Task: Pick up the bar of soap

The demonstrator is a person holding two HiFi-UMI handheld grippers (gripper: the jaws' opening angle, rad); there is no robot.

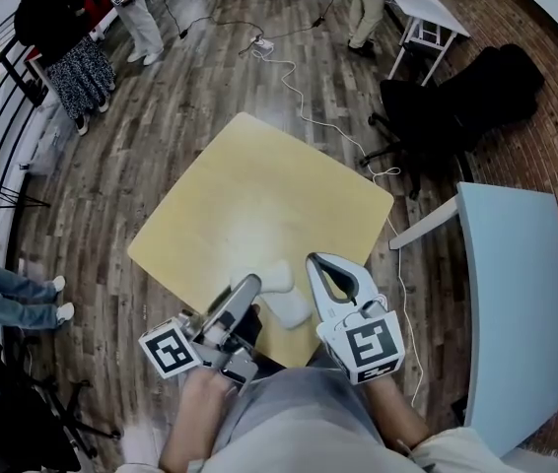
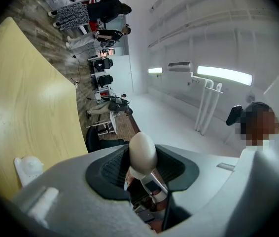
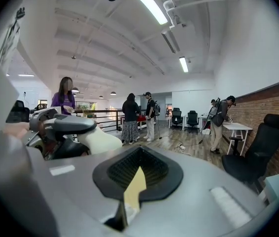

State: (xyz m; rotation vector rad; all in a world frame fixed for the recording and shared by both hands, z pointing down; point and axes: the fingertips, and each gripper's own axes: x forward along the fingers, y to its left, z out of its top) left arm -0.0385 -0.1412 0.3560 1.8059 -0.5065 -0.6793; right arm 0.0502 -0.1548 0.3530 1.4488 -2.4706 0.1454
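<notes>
Head view puts the left gripper (image 1: 259, 294) over the near edge of the table (image 1: 259, 185) with the bar of soap (image 1: 279, 276) at its tips, so I judge the pickup belongs to that side, while the right gripper (image 1: 326, 262) stands just beside it on the right. Left gripper view shows me the soap end-on, pinched between the two pads, its long axis running out along the fingers and, as far as I can judge, clear of the tabletop. Right gripper view shows its own jaws pressed nearly together on nothing, the soap off to its left.
</notes>
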